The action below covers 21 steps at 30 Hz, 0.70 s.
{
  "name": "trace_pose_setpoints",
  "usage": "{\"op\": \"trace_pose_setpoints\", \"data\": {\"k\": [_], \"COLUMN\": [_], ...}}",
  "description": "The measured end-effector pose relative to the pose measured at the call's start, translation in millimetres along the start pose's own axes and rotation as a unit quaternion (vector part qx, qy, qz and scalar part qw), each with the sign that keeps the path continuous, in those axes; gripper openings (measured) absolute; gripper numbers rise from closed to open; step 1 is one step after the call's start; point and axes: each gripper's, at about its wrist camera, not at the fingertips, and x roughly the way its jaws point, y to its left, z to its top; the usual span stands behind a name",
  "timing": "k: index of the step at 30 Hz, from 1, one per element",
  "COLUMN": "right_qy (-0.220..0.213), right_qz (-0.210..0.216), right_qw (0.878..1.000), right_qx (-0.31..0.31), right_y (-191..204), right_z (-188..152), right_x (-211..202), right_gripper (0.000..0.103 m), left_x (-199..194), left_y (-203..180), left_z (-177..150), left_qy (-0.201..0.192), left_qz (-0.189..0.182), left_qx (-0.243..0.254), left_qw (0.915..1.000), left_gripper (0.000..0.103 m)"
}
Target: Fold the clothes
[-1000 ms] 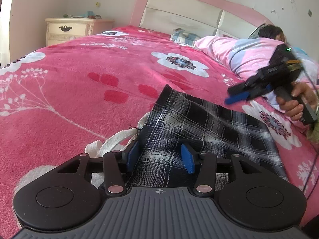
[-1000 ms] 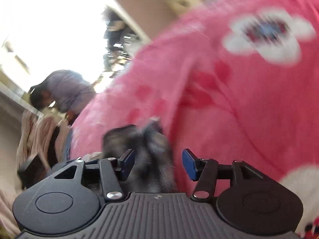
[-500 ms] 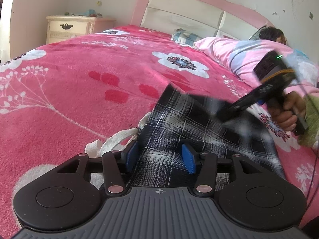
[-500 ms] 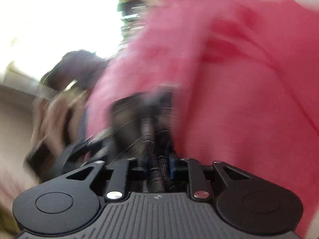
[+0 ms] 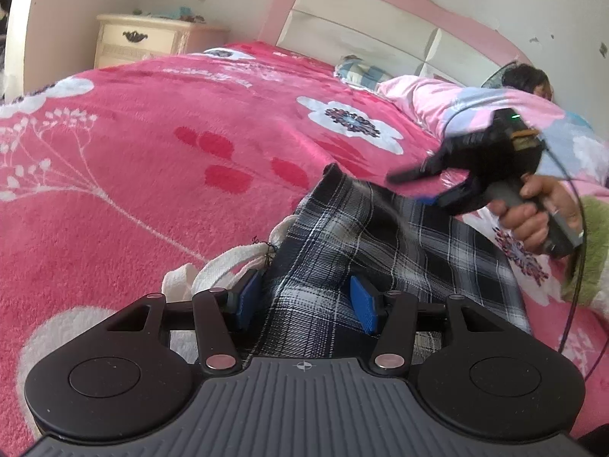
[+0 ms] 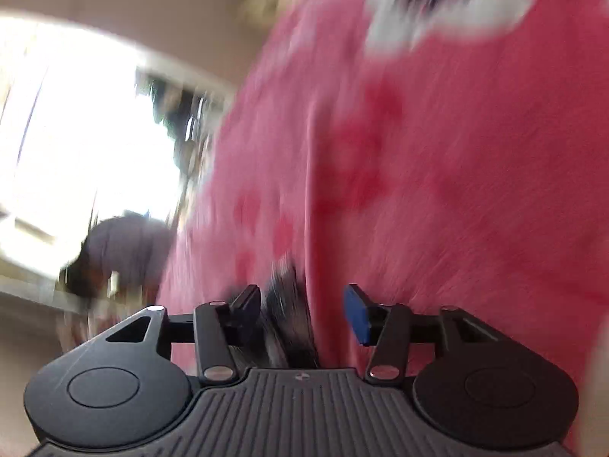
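Note:
A black and white plaid garment (image 5: 380, 251) lies flat on the pink floral bedspread (image 5: 152, 175), with white straps (image 5: 224, 266) at its left edge. My left gripper (image 5: 304, 301) is open, its blue pads on either side of the garment's near left edge. My right gripper (image 5: 415, 188) is open and hovers just above the garment's far edge, held by a hand (image 5: 533, 213). In the blurred right wrist view the right gripper (image 6: 304, 304) stands open, with a dark strip of the garment (image 6: 289, 304) between its pads.
A person (image 5: 525, 76) lies under a pink quilt (image 5: 456, 103) at the bed's far right, by the pink headboard (image 5: 380, 30). A cream nightstand (image 5: 141, 38) stands at the far left. A bright window (image 6: 76, 152) shows in the right wrist view.
My right gripper shut on the garment's far edge half a second ago and has now opened and lifted off it. My left gripper has stayed open in the same place.

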Motion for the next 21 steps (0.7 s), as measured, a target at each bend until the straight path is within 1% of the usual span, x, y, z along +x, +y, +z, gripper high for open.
{"op": "trace_pose_setpoints", "data": {"k": [2,4,6,8,10,12,14,15,18,19,20,21], "right_qy": [-0.038,-0.067,-0.093,-0.115,-0.126,-0.129,-0.124,-0.119,-0.102,-0.092,-0.078,-0.064], "right_qz": [0.002,-0.011,-0.048,-0.090,-0.136,-0.173,-0.189,-0.188,-0.167,-0.160,-0.152,-0.146], "right_qw": [0.999,0.997,0.991,0.983,0.973,0.967,0.966,0.968,0.978,0.981,0.984,0.987], "right_qx": [-0.013,-0.040,-0.079,-0.115,-0.135,-0.137,-0.122,-0.113,-0.075,-0.061,-0.048,-0.038], "right_y": [22.2,49.5,85.3,119.9,145.7,163.9,173.3,172.6,166.8,163.5,160.1,158.2], "right_z": [-8.4,-22.7,-49.3,-79.5,-113.4,-146.9,-180.9,-195.6,-228.7,-235.7,-240.2,-244.2], "right_x": [-48.7,-97.5,-149.2,-196.1,-226.6,-241.6,-242.4,-237.7,-192.6,-173.2,-151.1,-130.0], "right_gripper": [0.054,0.054,0.054,0.054,0.054,0.054,0.054,0.054,0.053,0.053,0.052,0.049], "left_x": [-0.3,-2.2,-7.0,-13.5,-19.8,-25.4,-31.4,-34.5,-44.4,-47.9,-51.4,-54.8], "left_y": [2.5,4.3,6.0,8.7,12.0,14.3,16.8,18.0,19.4,18.4,17.5,16.5], "left_z": [1.3,2.7,4.6,6.6,8.1,8.6,11.2,12.5,15.1,15.8,16.5,17.0], "left_qy": [0.000,-0.003,-0.018,-0.038,-0.050,-0.056,-0.065,-0.069,-0.071,-0.069,-0.068,-0.066], "left_qz": [-0.003,-0.004,0.001,0.014,0.029,0.048,0.061,0.067,0.086,0.086,0.086,0.086], "left_qx": [-0.009,-0.016,-0.023,-0.032,-0.042,-0.046,-0.056,-0.060,-0.069,-0.067,-0.064,-0.061], "left_qw": [1.0000,0.9999,0.9996,0.9987,0.9975,0.9962,0.9945,0.9935,0.9913,0.9916,0.9920,0.9923], "left_gripper": [0.052,0.052,0.052,0.052,0.052,0.052,0.052,0.052,0.052,0.052,0.052,0.052]}}
